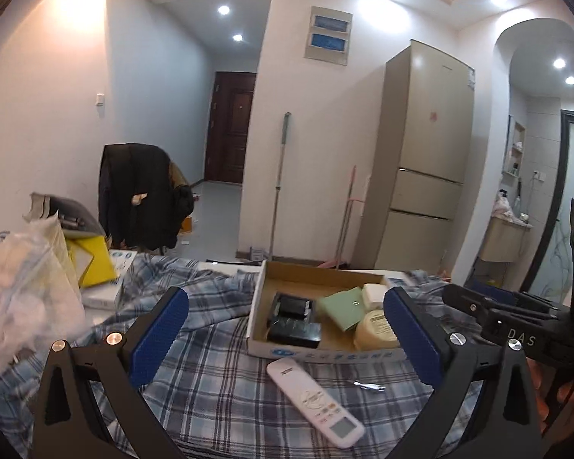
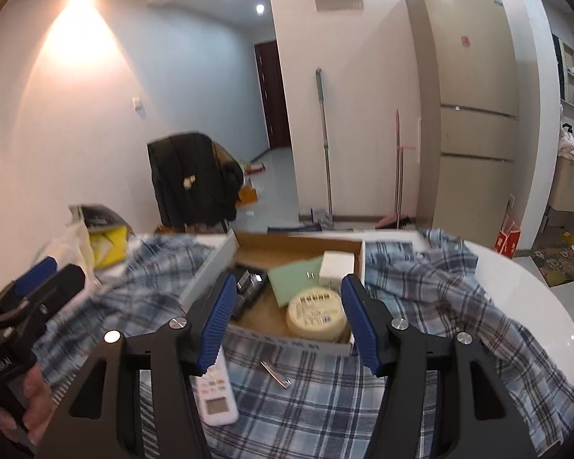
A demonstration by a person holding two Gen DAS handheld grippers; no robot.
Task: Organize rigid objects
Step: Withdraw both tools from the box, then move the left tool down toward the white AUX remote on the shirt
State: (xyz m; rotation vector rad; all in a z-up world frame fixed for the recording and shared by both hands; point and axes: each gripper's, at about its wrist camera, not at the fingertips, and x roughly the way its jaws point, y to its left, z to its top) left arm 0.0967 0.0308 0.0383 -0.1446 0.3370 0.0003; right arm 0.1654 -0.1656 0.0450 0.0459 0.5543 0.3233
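Note:
A shallow cardboard box (image 1: 264, 290) (image 2: 248, 243) lies on a blue plaid cloth (image 1: 210, 382) (image 2: 421, 287). It holds black items (image 1: 292, 319) (image 2: 248, 285), a green pad (image 1: 342, 306) (image 2: 294, 279), a white block (image 1: 375, 294) (image 2: 336, 264) and a round cream tin (image 1: 375, 331) (image 2: 315, 311). A white remote (image 1: 315, 399) (image 2: 216, 394) and a small metal clip (image 1: 369, 385) (image 2: 275, 375) lie on the cloth in front of the box. My left gripper (image 1: 287, 338) is open and empty above the remote. My right gripper (image 2: 287, 323) is open and empty over the box's near edge.
A clear plastic bag (image 1: 23, 287), a yellow box (image 1: 92, 260) and a white carton (image 1: 111, 287) crowd the left of the table. A chair with a dark coat (image 1: 141, 195), a mop (image 1: 277, 183) and a fridge (image 1: 421, 160) stand behind. The white table edge (image 2: 535, 287) curves at right.

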